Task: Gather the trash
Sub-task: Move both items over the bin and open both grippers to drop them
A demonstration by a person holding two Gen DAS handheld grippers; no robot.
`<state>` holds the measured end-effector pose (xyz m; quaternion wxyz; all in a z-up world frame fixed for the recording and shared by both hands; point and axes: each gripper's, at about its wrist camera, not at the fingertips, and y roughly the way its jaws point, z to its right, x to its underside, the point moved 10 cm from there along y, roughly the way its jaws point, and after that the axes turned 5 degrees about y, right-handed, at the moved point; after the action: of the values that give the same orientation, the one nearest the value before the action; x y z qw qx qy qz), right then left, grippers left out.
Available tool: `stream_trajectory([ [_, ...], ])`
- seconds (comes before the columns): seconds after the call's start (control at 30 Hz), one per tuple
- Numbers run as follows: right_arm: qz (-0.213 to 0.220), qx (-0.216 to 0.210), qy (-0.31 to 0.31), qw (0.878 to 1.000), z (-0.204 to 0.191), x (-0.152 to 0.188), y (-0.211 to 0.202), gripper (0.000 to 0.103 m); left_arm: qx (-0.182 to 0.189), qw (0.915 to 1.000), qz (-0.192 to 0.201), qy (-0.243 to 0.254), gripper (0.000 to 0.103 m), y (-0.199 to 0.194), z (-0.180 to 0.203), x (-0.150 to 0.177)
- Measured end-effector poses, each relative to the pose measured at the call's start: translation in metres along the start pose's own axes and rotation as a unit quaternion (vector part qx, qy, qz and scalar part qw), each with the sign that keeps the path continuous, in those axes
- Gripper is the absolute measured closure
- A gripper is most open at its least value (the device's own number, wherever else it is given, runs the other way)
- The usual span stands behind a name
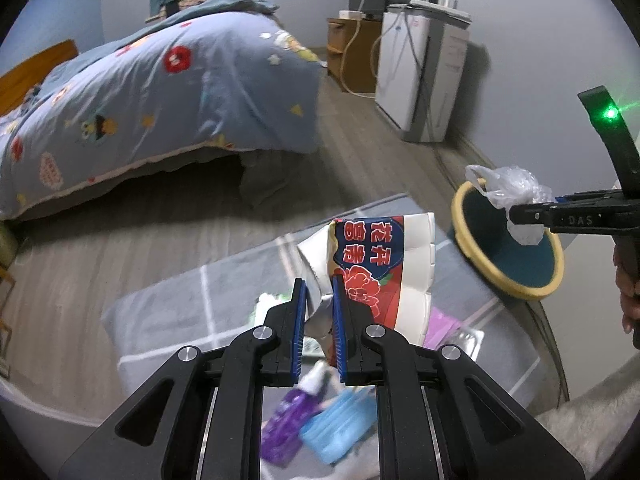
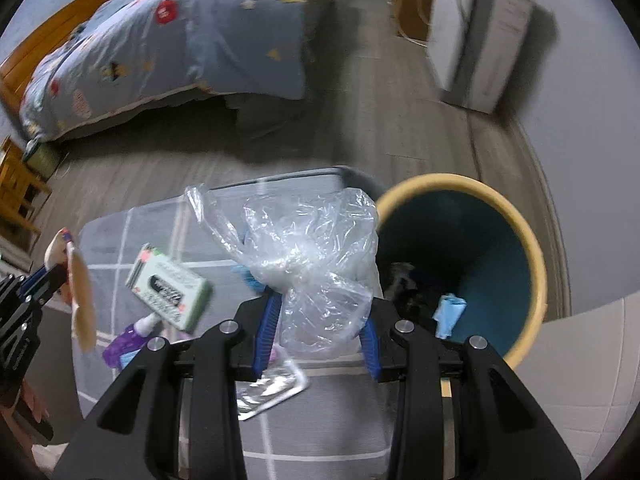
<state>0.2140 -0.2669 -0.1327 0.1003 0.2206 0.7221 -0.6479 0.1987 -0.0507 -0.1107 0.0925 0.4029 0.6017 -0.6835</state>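
Observation:
My left gripper (image 1: 319, 286) is shut on a red, blue and white printed snack bag (image 1: 376, 268) and holds it up above the grey checked mat (image 1: 168, 312). My right gripper (image 2: 318, 304) is shut on a crumpled clear plastic bag (image 2: 308, 256), held just left of the yellow-rimmed teal bin (image 2: 532, 248). In the left wrist view the right gripper (image 1: 516, 214) hangs over the bin (image 1: 472, 248) with the plastic bag (image 1: 508, 188). The left gripper (image 2: 50, 274) with the snack bag (image 2: 82, 300) shows at the left of the right wrist view. Trash lies in the bin's bottom.
On the mat lie a green and white box (image 2: 168, 284), a purple bottle (image 1: 288, 420), a blue face mask (image 1: 340, 424), a pink packet (image 1: 442, 326) and a clear wrapper (image 2: 268, 392). A bed (image 1: 160, 100) stands behind, a white appliance (image 1: 420, 68) by the wall.

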Motion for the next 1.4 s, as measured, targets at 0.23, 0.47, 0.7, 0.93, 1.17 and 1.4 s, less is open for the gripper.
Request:
stream_trajectory([
  [0.23,-0.003,0.007,0.031,0.999,0.043,-0.003,0.005,0.068,0.018,0.9998,-0.002,0.013,0.089,0.017,0.033,-0.016],
  [0.47,-0.012,0.018,0.062,0.998,0.089,-0.003,0.016,0.068,0.037,0.9987,-0.009,0.035,0.089,0.037,0.074,-0.03],
  [0.7,-0.02,0.027,0.1,0.994,0.137,0.0,0.026,0.068,0.056,0.9963,-0.023,0.061,0.089,0.063,0.113,-0.037],
  [0.93,-0.031,0.031,0.126,0.991,0.172,0.005,0.034,0.067,0.076,0.9922,-0.038,0.092,0.089,0.088,0.155,-0.04],
  [1.17,-0.045,0.031,0.134,0.99,0.186,0.011,0.043,0.067,0.096,0.9858,-0.059,0.124,0.089,0.11,0.197,-0.032],
  [1.4,-0.055,0.027,0.134,0.989,0.189,0.015,0.051,0.067,0.109,0.9826,-0.071,0.133,0.089,0.129,0.226,-0.03],
])
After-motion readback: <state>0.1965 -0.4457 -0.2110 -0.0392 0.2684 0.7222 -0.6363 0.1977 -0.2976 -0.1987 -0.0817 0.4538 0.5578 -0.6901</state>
